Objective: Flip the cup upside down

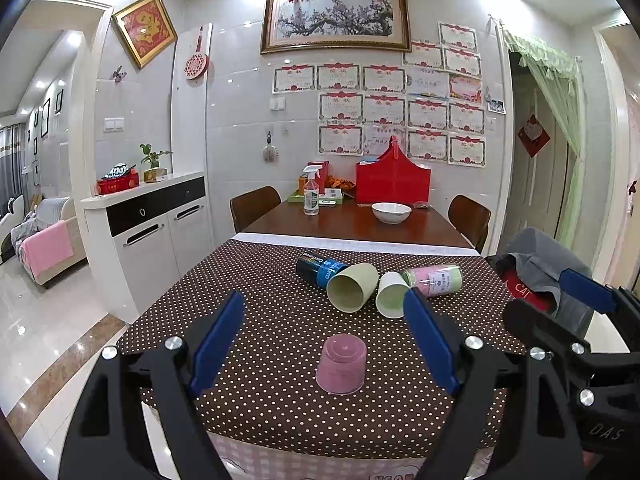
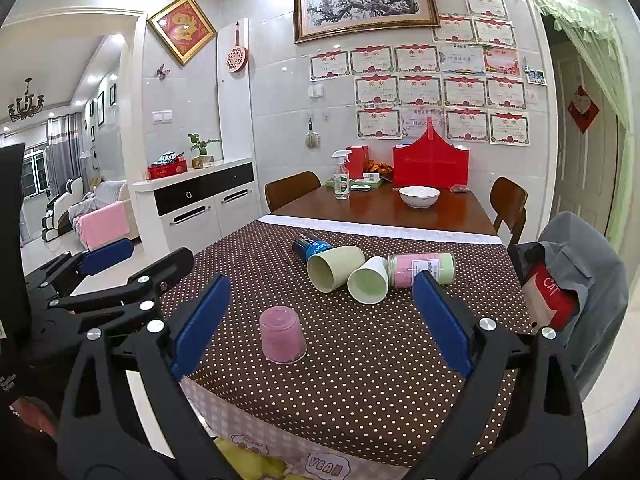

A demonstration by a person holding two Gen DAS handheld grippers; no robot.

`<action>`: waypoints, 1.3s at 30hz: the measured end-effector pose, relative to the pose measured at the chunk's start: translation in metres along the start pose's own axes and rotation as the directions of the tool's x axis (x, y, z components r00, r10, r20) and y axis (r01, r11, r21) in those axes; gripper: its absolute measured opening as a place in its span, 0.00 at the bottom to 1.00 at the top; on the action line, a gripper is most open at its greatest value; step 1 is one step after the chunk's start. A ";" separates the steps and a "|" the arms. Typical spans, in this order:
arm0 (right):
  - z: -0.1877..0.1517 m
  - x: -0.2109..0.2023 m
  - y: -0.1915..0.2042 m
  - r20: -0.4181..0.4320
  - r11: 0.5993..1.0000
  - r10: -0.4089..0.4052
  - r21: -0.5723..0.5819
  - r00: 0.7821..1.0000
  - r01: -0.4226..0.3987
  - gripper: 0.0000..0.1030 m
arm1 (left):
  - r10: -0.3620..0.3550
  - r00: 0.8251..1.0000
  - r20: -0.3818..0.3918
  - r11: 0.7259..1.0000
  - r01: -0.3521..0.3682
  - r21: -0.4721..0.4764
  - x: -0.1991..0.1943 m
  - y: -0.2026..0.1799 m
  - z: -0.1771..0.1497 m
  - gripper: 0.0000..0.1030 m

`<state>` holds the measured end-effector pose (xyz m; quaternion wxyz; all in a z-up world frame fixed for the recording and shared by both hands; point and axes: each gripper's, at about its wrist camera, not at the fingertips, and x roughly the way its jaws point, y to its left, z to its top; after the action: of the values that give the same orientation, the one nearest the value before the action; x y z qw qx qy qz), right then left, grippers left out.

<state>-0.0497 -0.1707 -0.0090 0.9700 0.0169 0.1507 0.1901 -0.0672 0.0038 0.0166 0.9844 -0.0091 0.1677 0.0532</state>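
A pink cup (image 1: 341, 364) stands upside down on the dotted brown tablecloth (image 1: 280, 320), near the table's front edge. It also shows in the right wrist view (image 2: 282, 334). My left gripper (image 1: 326, 342) is open and empty, its blue pads apart on either side of the cup, not touching it. My right gripper (image 2: 322, 326) is open and empty, with the cup nearer its left pad. The right gripper also shows in the left wrist view (image 1: 556, 308) at the right edge.
Further back lie a pale green cup (image 1: 352, 287), a white cup (image 1: 394, 294), a dark can (image 1: 320, 270) and a pink-green jar (image 1: 436, 280), all on their sides. A white bowl (image 1: 391, 212), a spray bottle (image 1: 311, 192) and a red basket (image 1: 393, 180) stand at the far end.
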 end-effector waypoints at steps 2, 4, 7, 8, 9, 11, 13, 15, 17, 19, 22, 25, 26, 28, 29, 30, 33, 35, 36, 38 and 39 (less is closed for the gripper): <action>0.000 0.001 0.000 -0.005 1.000 0.001 0.001 1.000 -0.001 0.88 | -0.002 1.000 -0.004 1.000 0.002 0.001 0.003 0.000 0.000 0.79; 0.000 0.003 -0.001 -0.008 1.000 -0.002 0.002 1.000 0.002 0.88 | -0.005 1.000 -0.008 1.000 0.005 0.000 0.005 0.000 0.000 0.79; 0.000 0.005 -0.001 -0.008 1.000 -0.003 -0.001 1.000 0.003 0.88 | -0.007 1.000 -0.008 1.000 0.007 0.001 0.007 0.000 -0.001 0.79; -0.001 0.004 -0.001 -0.008 1.000 -0.002 0.001 1.000 0.002 0.89 | -0.007 1.000 -0.008 1.000 0.007 0.000 0.006 0.000 -0.001 0.79; -0.001 0.004 -0.001 -0.009 1.000 -0.003 0.002 1.000 0.003 0.89 | -0.007 1.000 -0.010 1.000 0.007 0.000 0.007 0.000 -0.001 0.79; -0.002 0.004 0.001 -0.013 1.000 -0.004 0.002 1.000 0.004 0.89 | -0.005 1.000 -0.013 1.000 0.005 0.001 0.008 -0.001 -0.002 0.79; -0.002 0.004 0.001 -0.014 1.000 -0.005 0.002 1.000 0.005 0.89 | -0.006 1.000 -0.014 1.000 0.006 0.002 0.009 -0.001 -0.002 0.79; -0.002 0.004 0.001 -0.013 1.000 -0.004 0.001 1.000 0.004 0.89 | -0.006 1.000 -0.013 1.000 0.006 0.002 0.009 0.000 -0.001 0.79; -0.002 0.004 0.001 -0.015 1.000 -0.005 0.003 1.000 0.005 0.89 | -0.006 1.000 -0.013 1.000 0.006 0.002 0.009 0.000 -0.001 0.79; -0.002 0.004 0.001 -0.015 1.000 -0.006 0.002 1.000 0.006 0.89 | -0.007 1.000 -0.014 1.000 0.007 0.003 0.009 -0.001 -0.002 0.79; -0.001 0.005 0.000 -0.016 1.000 -0.006 -0.003 1.000 0.006 0.89 | -0.007 1.000 -0.017 1.000 0.007 0.006 0.010 -0.001 -0.003 0.79; -0.002 0.006 -0.001 -0.018 1.000 -0.007 -0.004 1.000 0.007 0.89 | -0.002 1.000 -0.018 1.000 0.003 0.007 0.011 -0.001 -0.004 0.79; -0.002 0.006 -0.001 -0.019 1.000 -0.006 -0.003 1.000 0.006 0.89 | -0.002 1.000 -0.019 1.000 0.003 0.007 0.011 -0.001 -0.004 0.79; -0.003 0.006 -0.002 -0.022 1.000 -0.006 -0.001 1.000 0.006 0.89 | 0.000 1.000 -0.020 1.000 0.000 0.006 0.012 -0.001 -0.005 0.79; -0.004 0.007 -0.002 -0.024 1.000 -0.008 0.000 1.000 0.008 0.89 | 0.002 1.000 -0.021 1.000 -0.002 0.006 0.012 -0.001 -0.005 0.79; -0.004 0.007 -0.003 -0.026 1.000 -0.008 0.001 1.000 0.008 0.90 | 0.003 1.000 -0.022 1.000 -0.003 0.005 0.012 -0.001 -0.005 0.79; -0.005 0.008 -0.004 -0.029 1.000 -0.008 0.005 1.000 0.008 0.90 | 0.006 1.000 -0.027 1.000 -0.006 0.005 0.013 -0.001 -0.007 0.79; -0.006 0.009 -0.004 -0.030 1.000 -0.008 0.006 1.000 0.008 0.90 | 0.006 1.000 -0.028 1.000 -0.006 0.005 0.013 -0.001 -0.007 0.79; -0.006 0.009 -0.005 -0.031 1.000 -0.007 0.008 0.999 0.007 0.90 | 0.005 1.000 -0.029 1.000 -0.005 0.005 0.013 -0.001 -0.007 0.79; -0.007 0.009 -0.005 -0.031 1.000 -0.006 0.012 1.000 0.006 0.90 | 0.002 0.999 -0.032 1.000 -0.002 0.003 0.014 0.000 -0.007 0.79; -0.007 0.009 -0.006 -0.030 1.000 -0.006 0.013 1.000 0.006 0.91 | 0.001 0.999 -0.033 1.000 -0.001 0.002 0.014 0.000 -0.007 0.79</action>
<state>-0.0422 -0.1730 -0.0187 0.9680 0.0202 0.1667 0.1865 -0.0568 0.0044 0.0052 0.9815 -0.0087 0.1838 0.0534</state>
